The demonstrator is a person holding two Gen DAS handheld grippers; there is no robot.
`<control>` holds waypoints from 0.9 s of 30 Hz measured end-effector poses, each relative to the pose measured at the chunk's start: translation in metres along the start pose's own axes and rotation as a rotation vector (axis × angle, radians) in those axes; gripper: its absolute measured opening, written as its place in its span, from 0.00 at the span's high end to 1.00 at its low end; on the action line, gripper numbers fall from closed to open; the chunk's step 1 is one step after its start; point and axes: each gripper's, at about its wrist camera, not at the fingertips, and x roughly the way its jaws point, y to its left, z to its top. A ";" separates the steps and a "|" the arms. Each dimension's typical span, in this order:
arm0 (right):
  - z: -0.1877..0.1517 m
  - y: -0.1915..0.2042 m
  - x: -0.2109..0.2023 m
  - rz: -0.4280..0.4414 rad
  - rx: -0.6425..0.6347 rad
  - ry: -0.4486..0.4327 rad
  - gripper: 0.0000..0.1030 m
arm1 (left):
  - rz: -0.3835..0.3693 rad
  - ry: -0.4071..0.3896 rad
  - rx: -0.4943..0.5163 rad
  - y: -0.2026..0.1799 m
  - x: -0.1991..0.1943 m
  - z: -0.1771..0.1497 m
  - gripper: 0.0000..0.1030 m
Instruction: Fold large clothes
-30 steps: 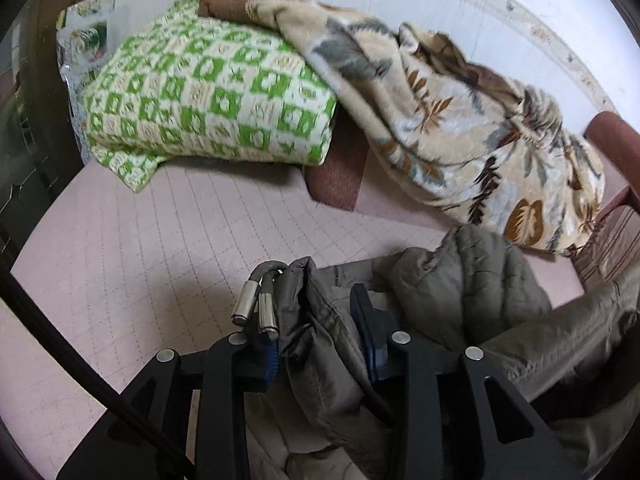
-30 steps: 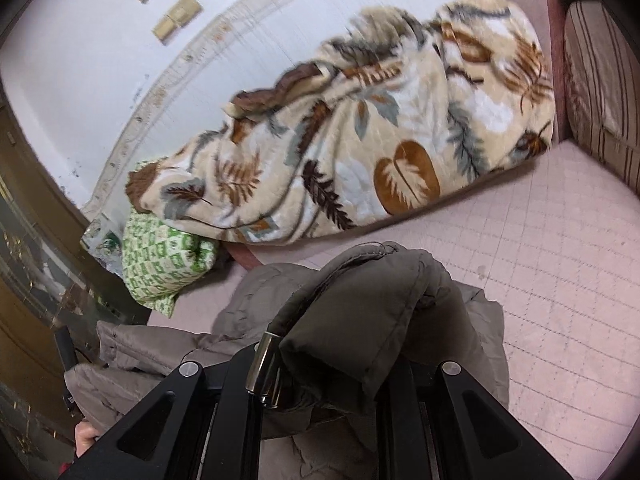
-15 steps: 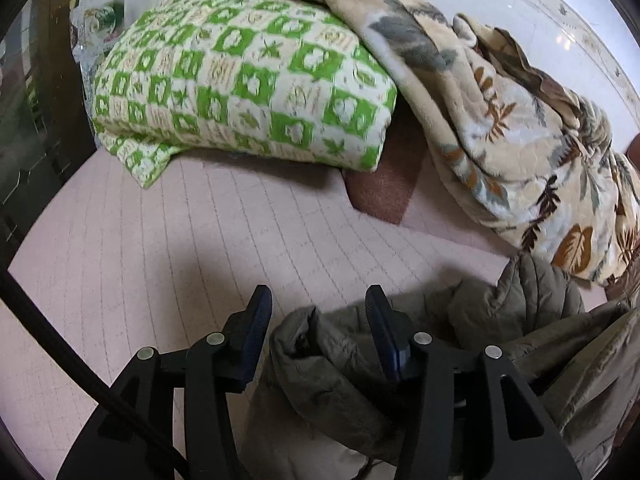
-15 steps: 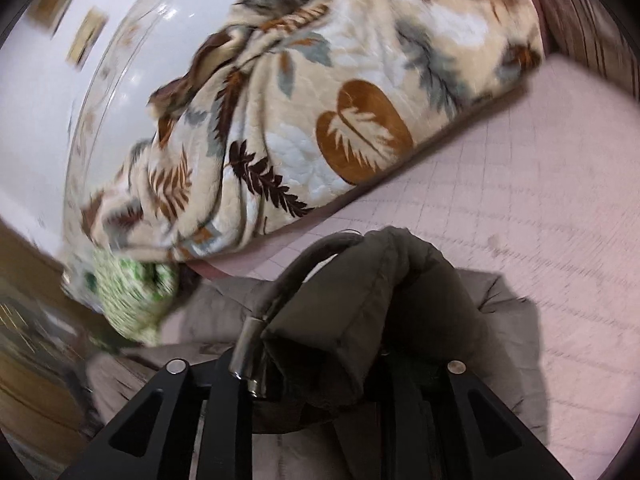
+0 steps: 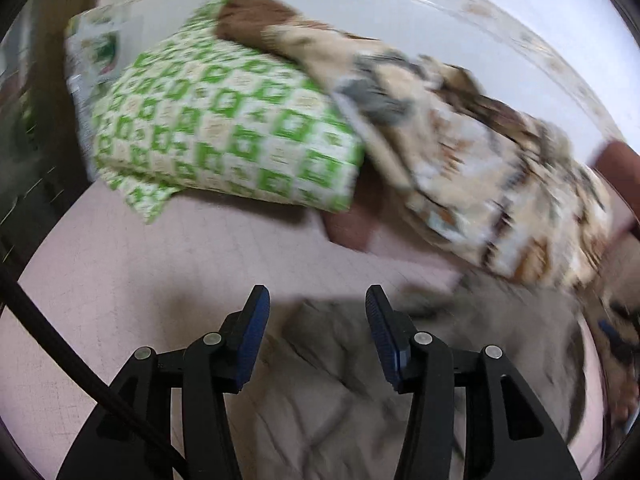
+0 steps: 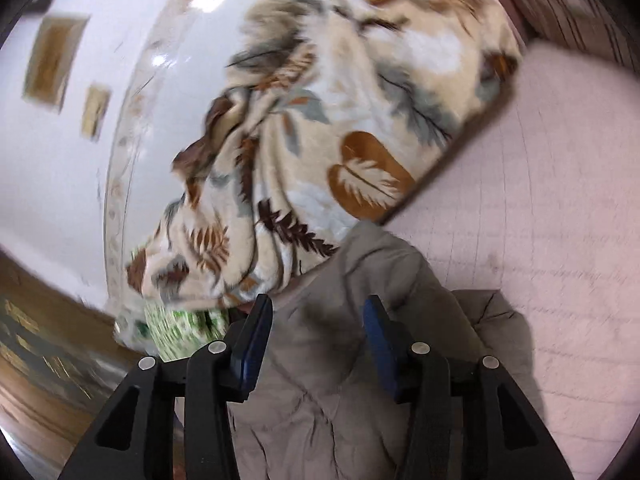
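Jacket (image 5: 340, 392) first: the grey-brown quilted one lies spread on the pink bed (image 5: 132, 288), and both of your wrist views look down on it from close above. Motion blur smears both views, so fine detail on the fabric is hard to read.

Your left hand-held gripper (image 5: 316, 300) is released. Its jaws have just been opening, and the blue pads (image 5: 256, 320) now stand apart with nothing pinched between them; the jacket lies below and beyond them, and the pads do not press on it. A black cable (image 5: 60, 352) crosses the lower left of that view. At the far right edge there are dark shapes over the jacket, too blurred for you to identify.

Your right hand-held gripper (image 6: 318, 306) is released too. Its jaws have just been opening, and the jacket (image 6: 340, 380) now lies under the gap, with a raised fold running up between the fingers toward the blanket. The pads stand clear of the cloth on both sides.

Behind the jacket, a cream blanket (image 5: 480, 168) with brown and grey leaf prints is heaped along the white wall (image 5: 440, 12), and its lower edge just reaches the jacket's far edge in the right view. Left of the blanket sits a green-and-white checked pillow (image 5: 224, 128), partly under the blanket's end. A brown cloth (image 5: 352, 220) shows beneath the two.
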 end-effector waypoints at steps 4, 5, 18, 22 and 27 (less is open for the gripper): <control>-0.035 0.038 -0.012 -0.024 -0.212 0.052 0.49 | -0.102 0.036 0.141 -0.048 -0.026 -0.047 0.53; -0.050 0.048 -0.015 -0.037 -0.279 0.063 0.49 | -0.135 0.053 0.168 -0.060 -0.031 -0.063 0.52; -0.172 0.098 0.056 -0.253 -0.719 0.171 0.50 | -0.087 0.241 0.235 -0.125 0.062 -0.080 0.53; -0.156 0.086 0.100 -0.341 -0.697 0.225 0.50 | -0.059 0.310 0.230 -0.122 0.096 -0.081 0.51; -0.155 0.073 0.130 -0.409 -0.729 0.296 0.49 | -0.048 0.349 0.220 -0.121 0.119 -0.080 0.51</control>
